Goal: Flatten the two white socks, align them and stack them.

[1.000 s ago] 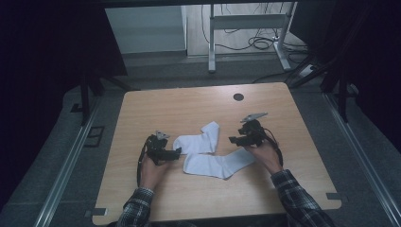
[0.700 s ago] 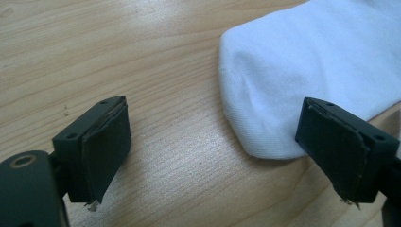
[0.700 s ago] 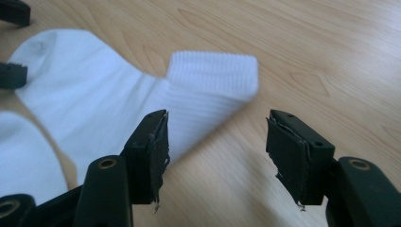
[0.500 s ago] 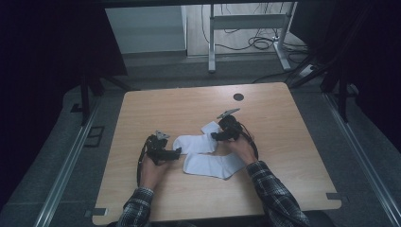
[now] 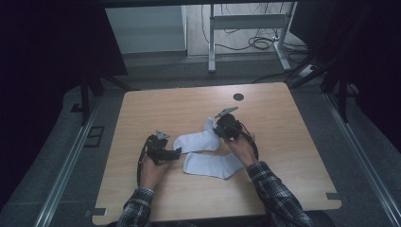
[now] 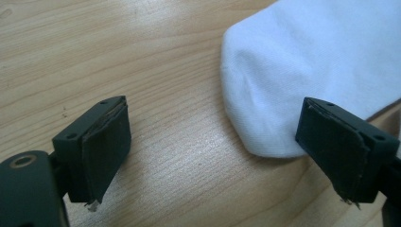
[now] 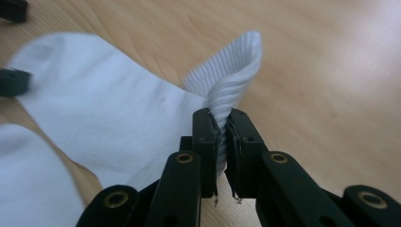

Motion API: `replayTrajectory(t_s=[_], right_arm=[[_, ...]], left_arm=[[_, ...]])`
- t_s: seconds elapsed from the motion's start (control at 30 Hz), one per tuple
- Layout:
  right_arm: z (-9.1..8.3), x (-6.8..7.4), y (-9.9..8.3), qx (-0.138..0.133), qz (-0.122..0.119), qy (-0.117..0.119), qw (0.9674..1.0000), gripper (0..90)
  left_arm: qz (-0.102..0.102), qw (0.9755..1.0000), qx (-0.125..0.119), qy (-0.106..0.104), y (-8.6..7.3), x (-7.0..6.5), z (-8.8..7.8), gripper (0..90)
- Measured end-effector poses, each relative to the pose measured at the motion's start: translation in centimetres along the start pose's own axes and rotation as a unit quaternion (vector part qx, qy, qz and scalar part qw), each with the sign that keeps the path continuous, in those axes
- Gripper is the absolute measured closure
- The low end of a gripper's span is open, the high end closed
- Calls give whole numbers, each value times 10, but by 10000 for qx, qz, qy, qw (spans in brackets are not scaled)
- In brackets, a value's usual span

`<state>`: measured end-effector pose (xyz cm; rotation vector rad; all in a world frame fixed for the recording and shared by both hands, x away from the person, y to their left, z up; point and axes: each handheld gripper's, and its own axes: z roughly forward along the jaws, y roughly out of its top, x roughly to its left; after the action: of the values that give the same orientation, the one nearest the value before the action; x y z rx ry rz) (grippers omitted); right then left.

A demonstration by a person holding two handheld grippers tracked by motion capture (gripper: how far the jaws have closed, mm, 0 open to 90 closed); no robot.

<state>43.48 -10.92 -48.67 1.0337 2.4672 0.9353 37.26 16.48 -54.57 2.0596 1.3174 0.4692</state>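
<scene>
Two white socks lie on the wooden table (image 5: 293, 142). The upper sock (image 5: 196, 141) runs from its toe at the left to its cuff at the right. My right gripper (image 5: 220, 130) is shut on that ribbed cuff (image 7: 234, 75) and lifts it into a fold; its jaws (image 7: 223, 137) pinch the fabric. My left gripper (image 5: 178, 152) stands open just above the table at the toe (image 6: 293, 80), which lies inside the right jaw. The lower sock (image 5: 213, 164) rests flat in front, also seen as the sock at bottom left (image 7: 28, 184).
A dark round hole (image 5: 238, 97) sits near the table's far edge. Behind the table are a metal frame (image 5: 246, 23) and floor cables (image 5: 265, 43). Rails run along both sides. The left gripper's jaw tip (image 7: 13, 79) shows beyond the sock.
My right gripper has moved left, from over the lower sock's right end to the upper sock's cuff, which now stands raised. The left gripper has stayed at the toe.
</scene>
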Motion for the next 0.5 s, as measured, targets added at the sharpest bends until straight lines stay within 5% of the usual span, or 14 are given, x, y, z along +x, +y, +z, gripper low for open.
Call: replayTrajectory(t_s=[0.1,0.17,0.27,0.4,0.5], right_arm=[[-10,13,13,-150,-232,59,9996,725],[-5,24,18,6,-363,272,9990,605],[9,32,16,118,-543,259,9981,574],[16,16,8,103,-294,279,9991,558],[17,0,2,102,-235,211,9994,633]], left_arm=[[1,10000,-13,-1,0,0,0,115],[-8,10000,-17,-2,0,0,0,115],[11,10000,-4,-24,-1,1,-1,116],[64,10000,17,-52,-1,2,-2,120],[69,10000,18,-56,-1,3,-2,120]])
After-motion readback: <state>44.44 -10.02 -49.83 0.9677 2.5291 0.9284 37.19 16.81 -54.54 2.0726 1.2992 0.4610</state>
